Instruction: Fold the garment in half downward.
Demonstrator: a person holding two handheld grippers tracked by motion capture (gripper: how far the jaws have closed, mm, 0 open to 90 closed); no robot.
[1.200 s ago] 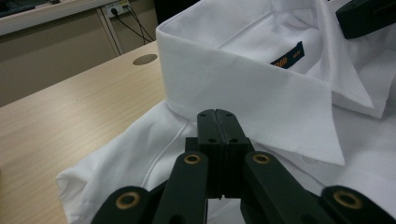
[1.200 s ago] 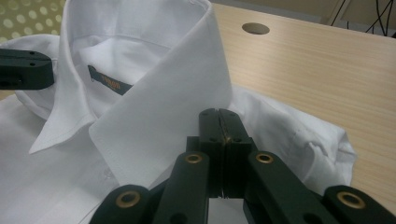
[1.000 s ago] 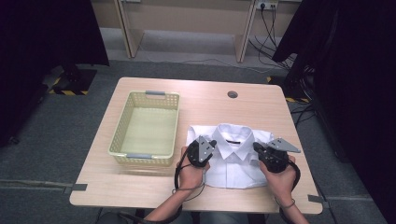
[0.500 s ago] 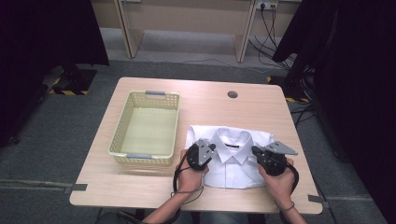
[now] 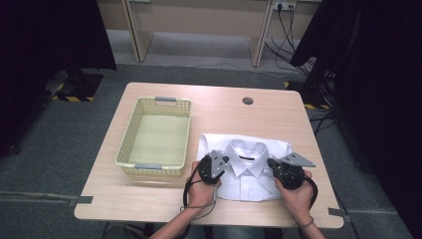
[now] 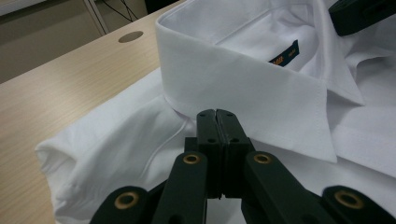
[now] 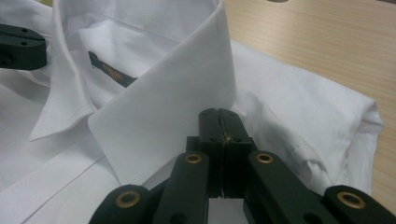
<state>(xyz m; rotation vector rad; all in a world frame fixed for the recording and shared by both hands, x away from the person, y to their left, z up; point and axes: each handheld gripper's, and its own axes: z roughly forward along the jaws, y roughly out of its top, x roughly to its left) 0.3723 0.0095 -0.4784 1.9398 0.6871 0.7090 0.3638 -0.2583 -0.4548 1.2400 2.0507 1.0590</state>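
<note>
- white dress shirt (image 5: 249, 172), neatly folded, lying flat near the table's front edge
- collar (image 6: 243, 88) standing up, buttoned front facing up, dark label inside

Wooden table (image 5: 149, 209): light grain, rounded corners, centre of the high view. Round cable hole (image 5: 248, 100) in its top at about 1 o'clock from the table's middle, near the far edge.

Basket (image 5: 128, 144): pale yellow plastic, perforated walls, grey handles on the two short ends, standing on the table at 9 o'clock from its middle, nothing inside.

Grey carpet floor (image 5: 45, 164) around the table.

Black curtains (image 5: 45, 35) at 10 o'clock and at 3 o'clock.

Yellow-black hazard tape (image 5: 74, 97) on the floor at 10 o'clock.

Wall socket with cables (image 5: 284, 20) at 1 o'clock.
</note>
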